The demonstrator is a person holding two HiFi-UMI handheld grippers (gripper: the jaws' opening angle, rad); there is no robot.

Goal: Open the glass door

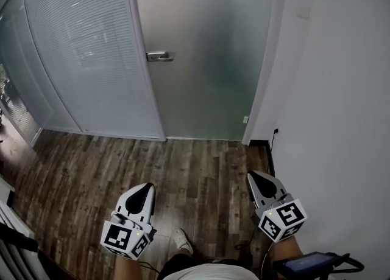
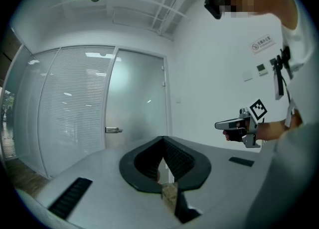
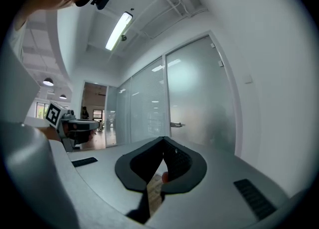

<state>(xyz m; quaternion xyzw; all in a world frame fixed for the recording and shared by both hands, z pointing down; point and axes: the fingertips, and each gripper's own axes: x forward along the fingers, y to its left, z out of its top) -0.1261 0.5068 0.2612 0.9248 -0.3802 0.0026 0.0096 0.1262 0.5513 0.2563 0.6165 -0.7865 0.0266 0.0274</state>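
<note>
The frosted glass door [image 1: 207, 47] stands closed ahead, with a metal lever handle [image 1: 159, 56] on its left side. The handle also shows in the left gripper view as handle [image 2: 113, 130] and in the right gripper view as handle [image 3: 176, 124]. My left gripper [image 1: 146, 189] and right gripper [image 1: 253, 177] are held low and level, well short of the door, pointing at it. Both are shut with nothing between the jaws. The left gripper [image 2: 163, 139] sees the right one [image 2: 239, 123] beside it, and the right gripper [image 3: 163, 141] sees the left one [image 3: 75, 125].
A glass partition with blinds [image 1: 79, 47] curves away left of the door. A white wall [image 1: 341, 90] runs close along the right, with a cable [image 1: 271, 151] at its base. Dark wood floor [image 1: 183, 169] lies between me and the door. A shoe [image 1: 181, 241] shows below.
</note>
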